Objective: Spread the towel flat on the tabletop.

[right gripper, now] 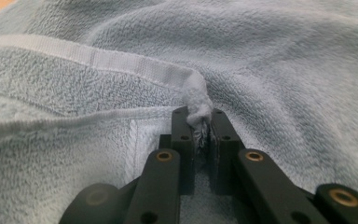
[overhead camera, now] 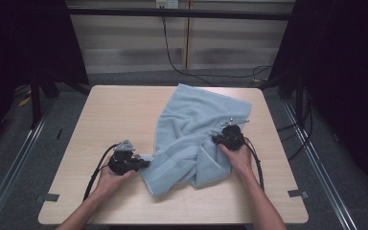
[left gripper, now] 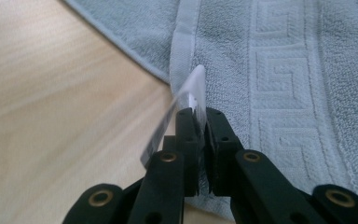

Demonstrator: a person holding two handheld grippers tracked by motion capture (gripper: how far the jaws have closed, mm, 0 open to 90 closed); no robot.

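The pale blue terry towel [overhead camera: 191, 139] is lying rumpled across the centre and right of the light wooden desk [overhead camera: 110, 120] in the high view, with the left gripper [left gripper: 198, 116] clamping its jaws on the towel's hem and white label at lower centre, and the right gripper [right gripper: 198, 116] pinching a bunched corner of the hem at centre right. Judging from this, the cloth is being spread or folded. Both grips should be staying firm and the hands drawing apart evenly, keeping the edge taut and level.
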